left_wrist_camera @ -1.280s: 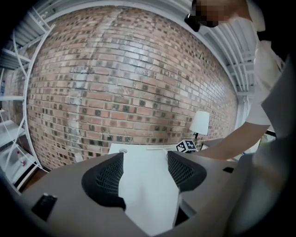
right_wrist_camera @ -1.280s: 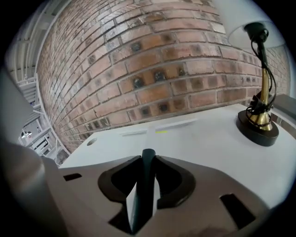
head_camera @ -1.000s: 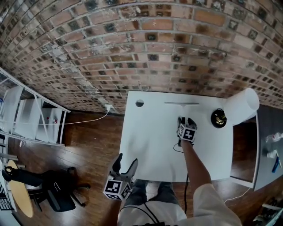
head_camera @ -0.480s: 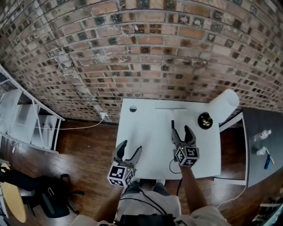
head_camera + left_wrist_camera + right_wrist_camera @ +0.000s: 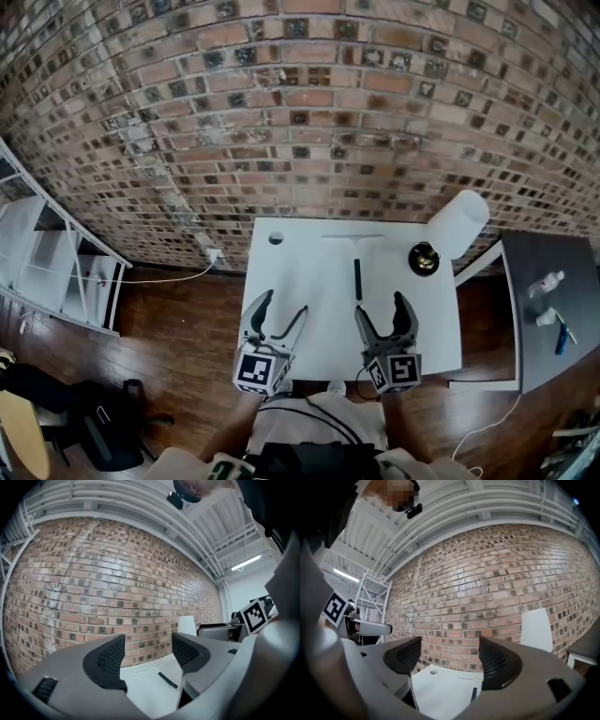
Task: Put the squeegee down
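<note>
Now, squeegee point(image 5: 357, 274) lying flat, on white table point(image 5: 298, 277)

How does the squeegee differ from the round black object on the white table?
The squeegee is long and thin, a dark handle with a pale blade across it; the round black object is compact. The squeegee lies near the middle of the white table, blade toward the brick wall; the round black object sits at its right back corner. The round black object has a yellowish centre; the squeegee has none. Both rest on that table.
</note>
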Demonstrator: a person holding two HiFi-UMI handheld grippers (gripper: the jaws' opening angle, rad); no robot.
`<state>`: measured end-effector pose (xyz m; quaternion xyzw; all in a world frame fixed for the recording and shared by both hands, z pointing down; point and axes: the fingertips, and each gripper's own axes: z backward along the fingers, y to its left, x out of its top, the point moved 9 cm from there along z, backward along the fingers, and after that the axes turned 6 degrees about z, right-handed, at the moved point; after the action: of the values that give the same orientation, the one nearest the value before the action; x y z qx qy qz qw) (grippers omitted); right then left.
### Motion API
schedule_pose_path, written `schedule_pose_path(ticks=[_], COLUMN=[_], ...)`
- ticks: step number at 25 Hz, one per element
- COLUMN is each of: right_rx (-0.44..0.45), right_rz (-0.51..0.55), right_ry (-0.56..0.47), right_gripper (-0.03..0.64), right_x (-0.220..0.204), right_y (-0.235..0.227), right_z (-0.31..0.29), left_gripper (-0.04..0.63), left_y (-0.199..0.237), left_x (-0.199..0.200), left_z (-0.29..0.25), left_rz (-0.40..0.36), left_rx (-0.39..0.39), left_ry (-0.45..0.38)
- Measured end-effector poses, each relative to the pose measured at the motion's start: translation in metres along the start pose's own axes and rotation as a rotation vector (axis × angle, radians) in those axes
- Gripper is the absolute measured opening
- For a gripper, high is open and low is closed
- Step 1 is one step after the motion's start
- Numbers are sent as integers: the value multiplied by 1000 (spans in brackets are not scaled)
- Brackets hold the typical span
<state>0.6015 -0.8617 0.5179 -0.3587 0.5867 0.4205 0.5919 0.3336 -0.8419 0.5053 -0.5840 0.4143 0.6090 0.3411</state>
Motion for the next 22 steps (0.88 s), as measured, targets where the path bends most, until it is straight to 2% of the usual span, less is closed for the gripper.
schedule_pose_path(ticks=[3, 8, 15, 18, 22], right_rx=[-24, 27, 46, 64, 78], right_rz=[-6, 8, 15, 11, 5], right_ry=[45, 53, 44, 54, 62], right_gripper=[410, 410, 408, 408, 407], right_x=[-5, -1, -1, -3, -4], right_y=[6, 15, 14, 15, 19], right_z=[5, -1, -6, -5, -3], left_gripper=[310, 310, 310, 310, 310], left_y=[-2, -6, 0, -4, -1], left_x=[-2, 5, 0, 9, 2], left_z=[-1, -3, -3, -2, 1], left_rz=[2, 24, 8, 31, -18], left_rx=[-2, -10, -5, -10, -37], left_ry=[-15, -8, -4, -2, 20])
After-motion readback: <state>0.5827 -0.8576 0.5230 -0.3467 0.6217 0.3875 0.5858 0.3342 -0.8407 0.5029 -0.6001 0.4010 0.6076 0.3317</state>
